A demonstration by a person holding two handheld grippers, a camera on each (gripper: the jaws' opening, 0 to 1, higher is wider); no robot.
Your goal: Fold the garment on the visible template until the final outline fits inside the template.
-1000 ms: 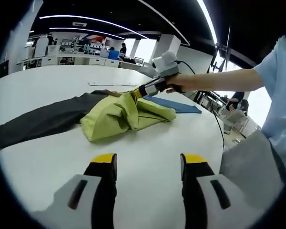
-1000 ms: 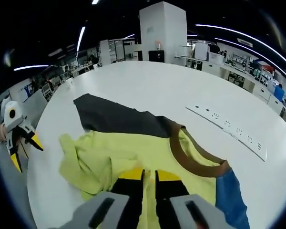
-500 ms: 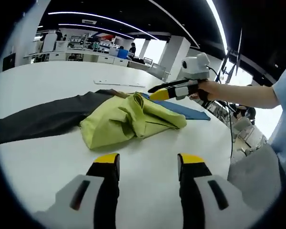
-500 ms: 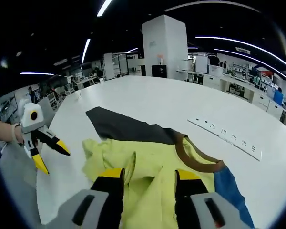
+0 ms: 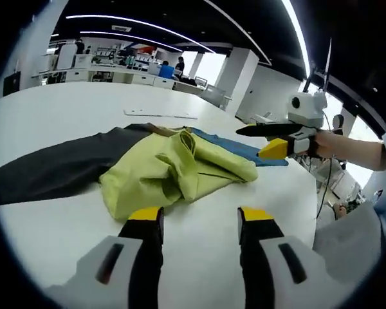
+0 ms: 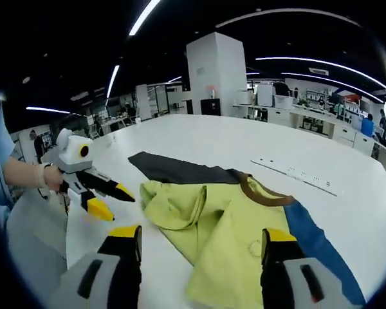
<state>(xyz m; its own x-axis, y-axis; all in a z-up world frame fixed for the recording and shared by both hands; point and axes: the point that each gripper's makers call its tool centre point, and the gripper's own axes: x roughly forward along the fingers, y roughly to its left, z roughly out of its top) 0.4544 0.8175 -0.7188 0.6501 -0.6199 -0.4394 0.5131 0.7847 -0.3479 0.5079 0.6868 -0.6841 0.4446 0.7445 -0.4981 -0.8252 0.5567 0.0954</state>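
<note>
I see the yellow-green T-shirt with a brown collar (image 6: 225, 222) lying bunched and partly folded on the white round table (image 5: 64, 106), its near edge just ahead of the left gripper (image 5: 197, 219). The shirt rests over a dark grey flat sheet (image 5: 48, 168) on one side and a blue flat sheet (image 6: 318, 248) on the other; I cannot tell which is the template. My left gripper's yellow-tipped jaws stand apart above bare tabletop, holding nothing. In the right gripper view, the right gripper (image 6: 198, 235) hangs over the shirt with its jaws wide apart, empty. A long white power strip (image 6: 296, 175) lies on the table beyond the shirt, well apart from it.
</note>
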